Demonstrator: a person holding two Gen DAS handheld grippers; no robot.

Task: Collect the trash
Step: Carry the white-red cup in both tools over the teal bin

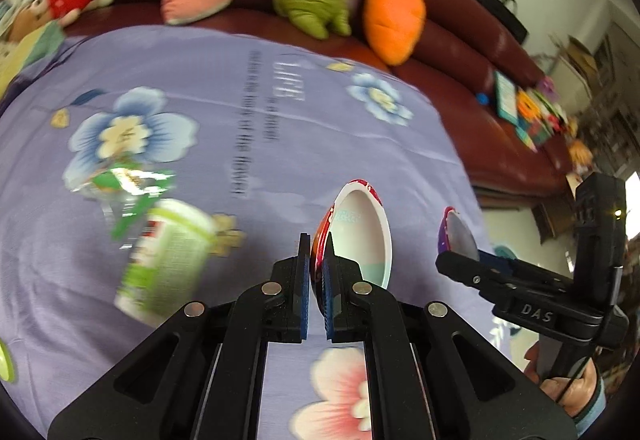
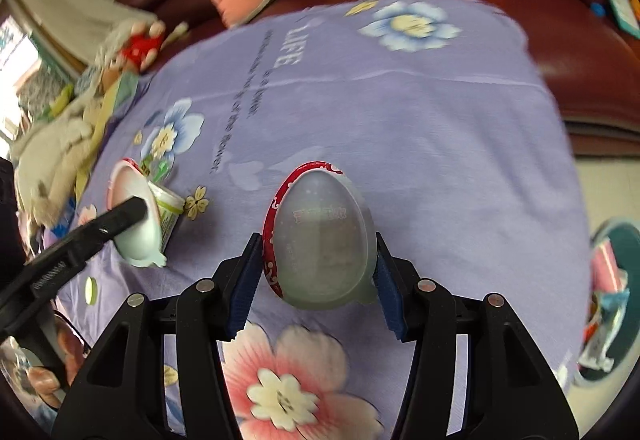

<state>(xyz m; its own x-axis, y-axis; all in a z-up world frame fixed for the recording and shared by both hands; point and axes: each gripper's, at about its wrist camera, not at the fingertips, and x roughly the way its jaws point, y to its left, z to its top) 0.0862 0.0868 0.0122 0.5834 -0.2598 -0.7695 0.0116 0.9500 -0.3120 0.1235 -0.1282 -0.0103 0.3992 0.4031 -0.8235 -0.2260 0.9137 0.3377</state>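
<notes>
My left gripper (image 1: 318,260) is shut on the rim of a red egg-shaped shell half (image 1: 362,236) with a white inside, held above the purple flowered cloth (image 1: 240,143). It also shows in the right wrist view (image 2: 134,215). My right gripper (image 2: 318,272) is shut on another egg-shaped shell half (image 2: 324,232), grey-clear with a red rim. It also shows in the left wrist view (image 1: 456,236). A green and white cup (image 1: 168,260) lies on its side on the cloth to the left, beside a crumpled green wrapper (image 1: 128,191).
A dark red sofa (image 1: 460,39) with pink, green and orange plush toys runs behind the table. A bin with wrappers inside (image 2: 608,304) stands at the right edge of the right wrist view. Plush toys and papers (image 2: 60,143) lie at the table's left.
</notes>
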